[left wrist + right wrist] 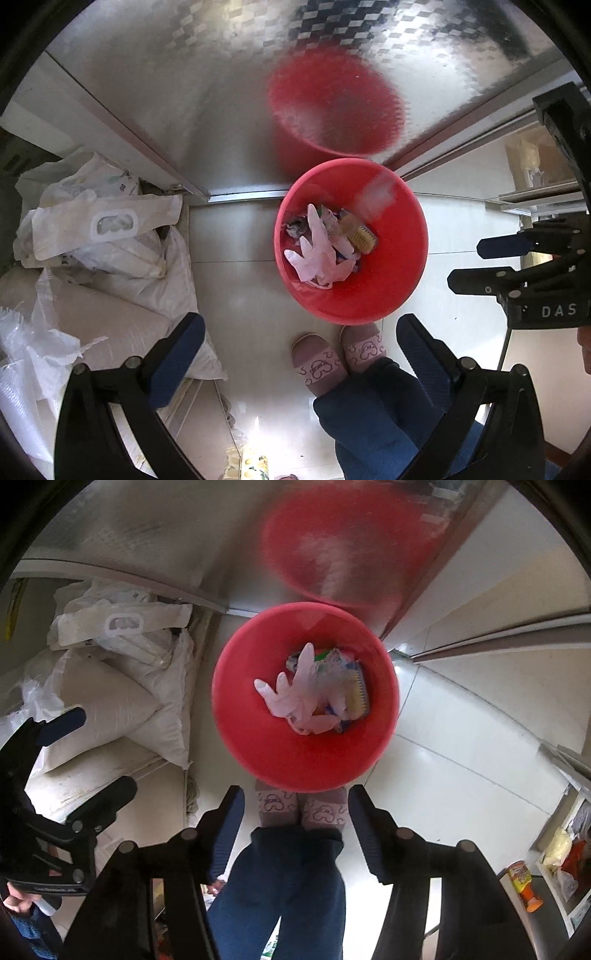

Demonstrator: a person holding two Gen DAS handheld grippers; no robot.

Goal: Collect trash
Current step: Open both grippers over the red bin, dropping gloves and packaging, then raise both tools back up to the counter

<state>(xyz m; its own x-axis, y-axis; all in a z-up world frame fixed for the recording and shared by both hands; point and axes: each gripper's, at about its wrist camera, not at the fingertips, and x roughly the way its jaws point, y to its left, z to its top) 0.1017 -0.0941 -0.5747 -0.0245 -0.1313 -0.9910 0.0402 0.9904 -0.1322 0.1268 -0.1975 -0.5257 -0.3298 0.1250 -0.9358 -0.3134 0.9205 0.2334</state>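
Two tools hang over a round red plastic bucket (306, 698) on the pale tiled floor: the left tool (301, 363) spread wide and empty, the right tool (295, 832) partly open, nothing between its pads. Dropping looks done; next calls for finding more trash. A crumpled white rubber glove (291, 694) lies inside on wrappers, fingers toward the bucket's left wall, long axis slanting across the bottom.
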